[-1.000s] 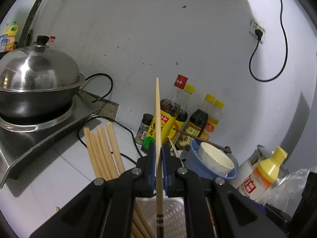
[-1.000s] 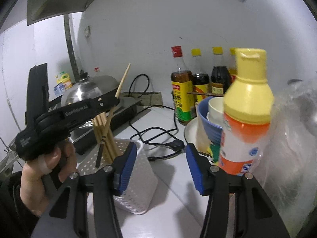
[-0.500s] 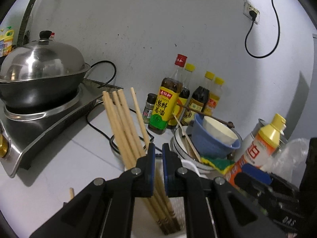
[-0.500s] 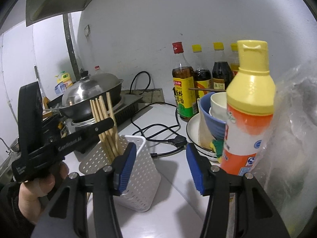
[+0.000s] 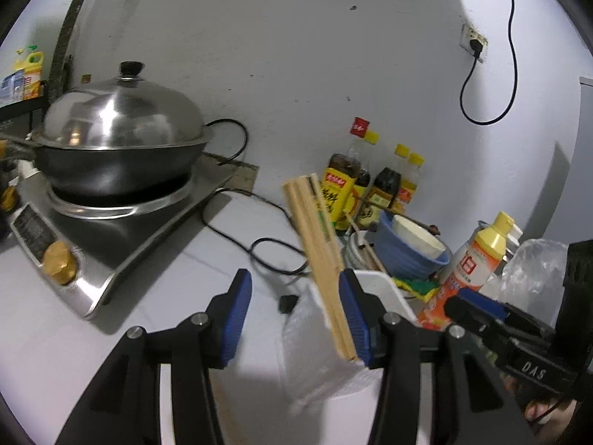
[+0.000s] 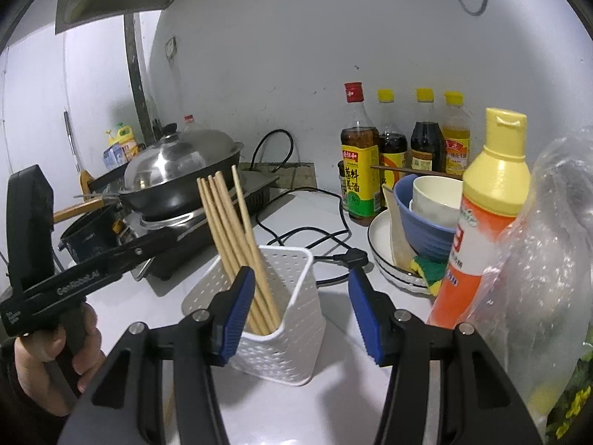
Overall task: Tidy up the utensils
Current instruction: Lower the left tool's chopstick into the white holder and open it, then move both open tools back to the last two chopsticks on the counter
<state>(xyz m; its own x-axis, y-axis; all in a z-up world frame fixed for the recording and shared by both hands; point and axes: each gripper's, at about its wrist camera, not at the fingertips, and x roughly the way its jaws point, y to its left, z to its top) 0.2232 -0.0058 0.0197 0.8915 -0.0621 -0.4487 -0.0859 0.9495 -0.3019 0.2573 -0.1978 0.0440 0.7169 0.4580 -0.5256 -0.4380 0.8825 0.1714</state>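
Four wooden chopsticks point(image 6: 237, 244) lean in the white perforated holder point(image 6: 285, 296), frame centre. Left gripper point(image 5: 294, 319) and right gripper point(image 6: 301, 307) both gape wide, empty. Four sauce bottles point(image 6: 404, 148) line the wall, upper right.

holder point(image 5: 318, 337) blurred, chopstick point(image 6: 237, 237) count perhaps five

Readable markings on the two gripper bodies and the bottles

The left gripper's body point(image 6: 78, 278), at nine o'clock in the right wrist view, carries "GenRobot.AI" in pale letters. The right gripper's body point(image 5: 533, 365), at four o'clock in the left wrist view, shows "DAS". The red-capped bottle point(image 6: 358, 170) at one o'clock bears a yellow label with Chinese characters, too small to read surely.
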